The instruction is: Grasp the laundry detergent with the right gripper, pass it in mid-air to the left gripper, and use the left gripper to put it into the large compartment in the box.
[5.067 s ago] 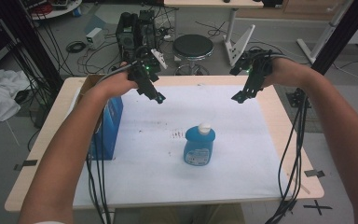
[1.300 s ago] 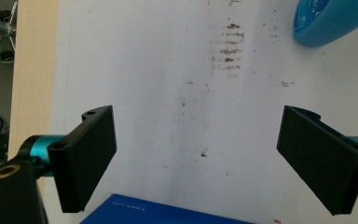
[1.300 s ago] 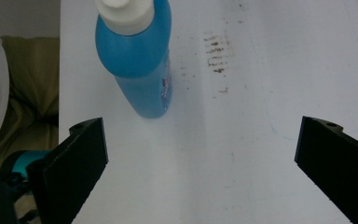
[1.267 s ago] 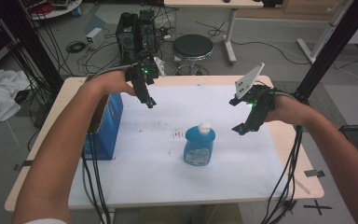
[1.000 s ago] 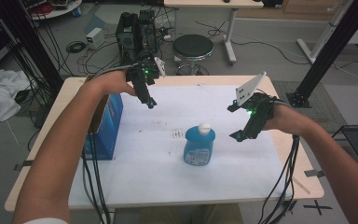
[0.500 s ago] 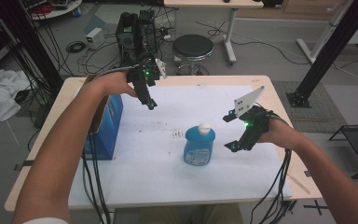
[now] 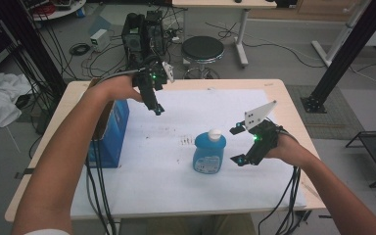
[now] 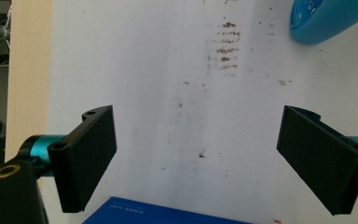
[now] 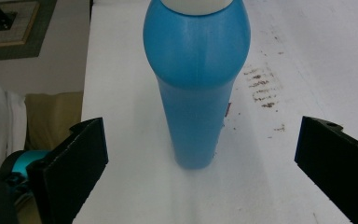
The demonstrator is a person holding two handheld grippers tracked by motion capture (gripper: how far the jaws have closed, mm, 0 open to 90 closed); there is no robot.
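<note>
Jaws of the right gripper (image 7: 245, 145) stand wide apart, released, lined up to straddle the bottle (image 9: 196, 84), upright just ahead between them on the bench (image 7: 284, 105). Left gripper (image 7: 155, 104) hovers released, bottle well beyond its jaws.

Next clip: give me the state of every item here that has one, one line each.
Blue bottle: upright on the white sheet, white cap on, untouched.
Blue box: standing at the table's left side, top flap open.
Left tongs: open, empty.
Right tongs: open, lined up on the bottle, not touching.
</note>
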